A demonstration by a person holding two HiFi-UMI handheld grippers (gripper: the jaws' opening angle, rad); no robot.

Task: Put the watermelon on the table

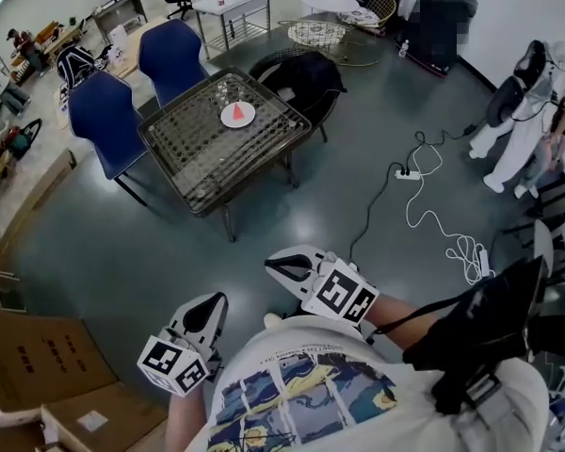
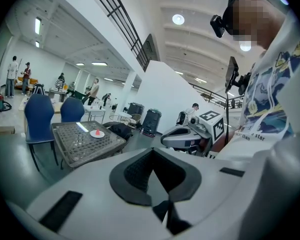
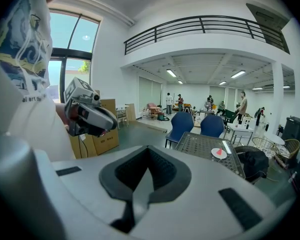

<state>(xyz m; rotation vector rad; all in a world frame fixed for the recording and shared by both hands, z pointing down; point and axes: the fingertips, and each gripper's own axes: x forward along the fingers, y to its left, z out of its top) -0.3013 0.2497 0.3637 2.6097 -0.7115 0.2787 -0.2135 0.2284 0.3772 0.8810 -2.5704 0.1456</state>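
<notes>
A red watermelon slice lies on a white plate on the dark mesh table, far ahead of me. Both grippers hang close to my body, well short of the table. My left gripper is shut with nothing in it, and so is my right gripper. The left gripper view shows its closed jaws, the table with the slice at left, and the right gripper. In the right gripper view, closed jaws face the table and slice.
Two blue chairs stand at the table's far left, and a black chair behind it. A white cable with a power strip trails over the floor to the right. Cardboard boxes sit at lower left. A person stands far right.
</notes>
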